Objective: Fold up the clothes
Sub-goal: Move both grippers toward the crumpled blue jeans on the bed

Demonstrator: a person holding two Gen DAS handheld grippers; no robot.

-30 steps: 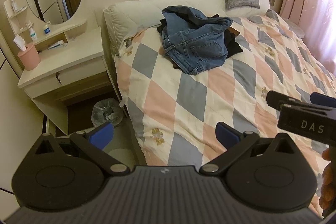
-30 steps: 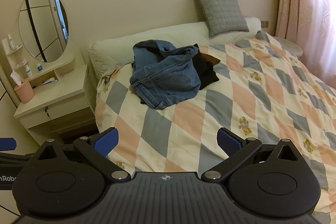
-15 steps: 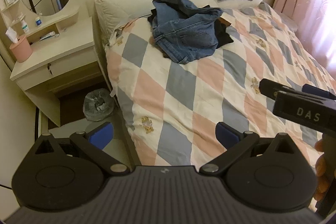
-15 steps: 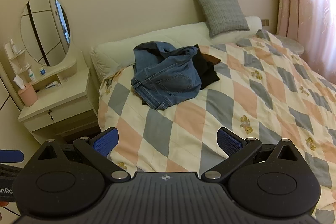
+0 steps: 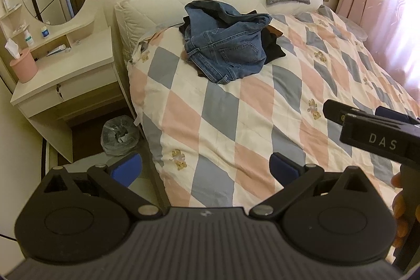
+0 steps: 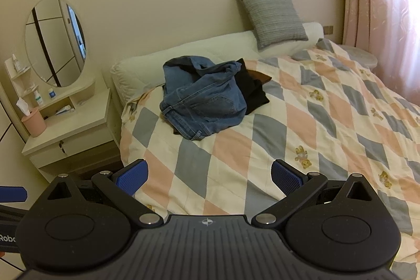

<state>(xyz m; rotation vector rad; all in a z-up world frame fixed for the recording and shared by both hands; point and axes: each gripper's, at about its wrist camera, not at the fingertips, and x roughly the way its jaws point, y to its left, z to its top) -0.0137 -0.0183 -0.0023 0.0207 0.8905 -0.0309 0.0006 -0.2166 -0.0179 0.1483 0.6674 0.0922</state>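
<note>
Left wrist view alone shows a bin [image 5: 120,135] beside wide-spread left fingers [image 5: 126,167]; right gripper [image 6: 209,176], gaping, reads "DAS".

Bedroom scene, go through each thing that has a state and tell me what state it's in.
Left gripper: open, empty.
Right gripper: open, empty.
Jeans: crumpled, unfolded, on the bed.
Black garment: bunched, partly under the jeans.
Drawer: closed.
Grey cushion: upright against the wall.
</note>
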